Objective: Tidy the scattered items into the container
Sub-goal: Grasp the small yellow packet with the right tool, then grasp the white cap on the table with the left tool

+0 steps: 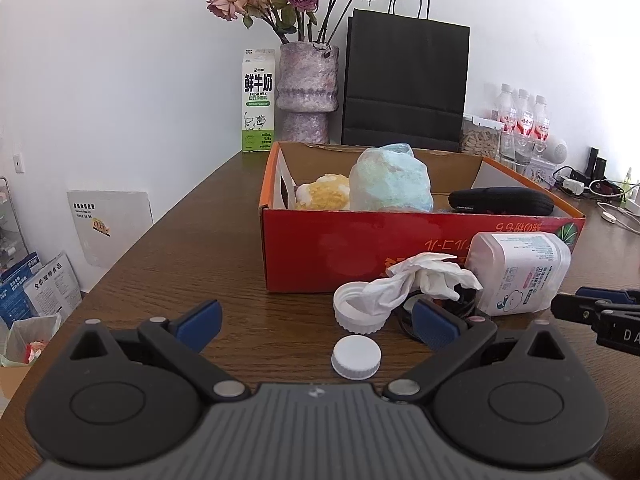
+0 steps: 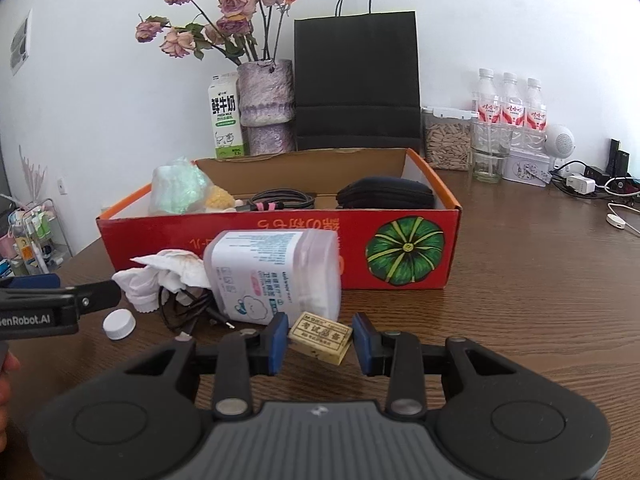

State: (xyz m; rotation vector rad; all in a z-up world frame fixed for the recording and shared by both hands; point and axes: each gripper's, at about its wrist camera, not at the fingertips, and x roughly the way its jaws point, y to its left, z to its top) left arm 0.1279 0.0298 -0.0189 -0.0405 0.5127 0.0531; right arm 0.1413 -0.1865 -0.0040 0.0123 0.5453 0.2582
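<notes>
Right gripper (image 2: 320, 338) is clamping the small tan eraser (image 2: 321, 339). Left gripper (image 1: 316, 322) is hovering, jaws wide apart, over the white bottle cap (image 1: 356, 358).

Back of bench (image 2: 540, 280), against white wall: milk carton (image 2: 225, 120), upright, just left of mottled purple vase (image 2: 266, 104) holding wilted pink roses (image 2: 236, 4). Black paper bag (image 2: 357, 80) stands right of vase. Further right: clear jar of pale pellets (image 2: 447, 140), three water bottles (image 2: 509, 106), white tin (image 2: 525, 168), cables and chargers (image 2: 580, 184).
</notes>
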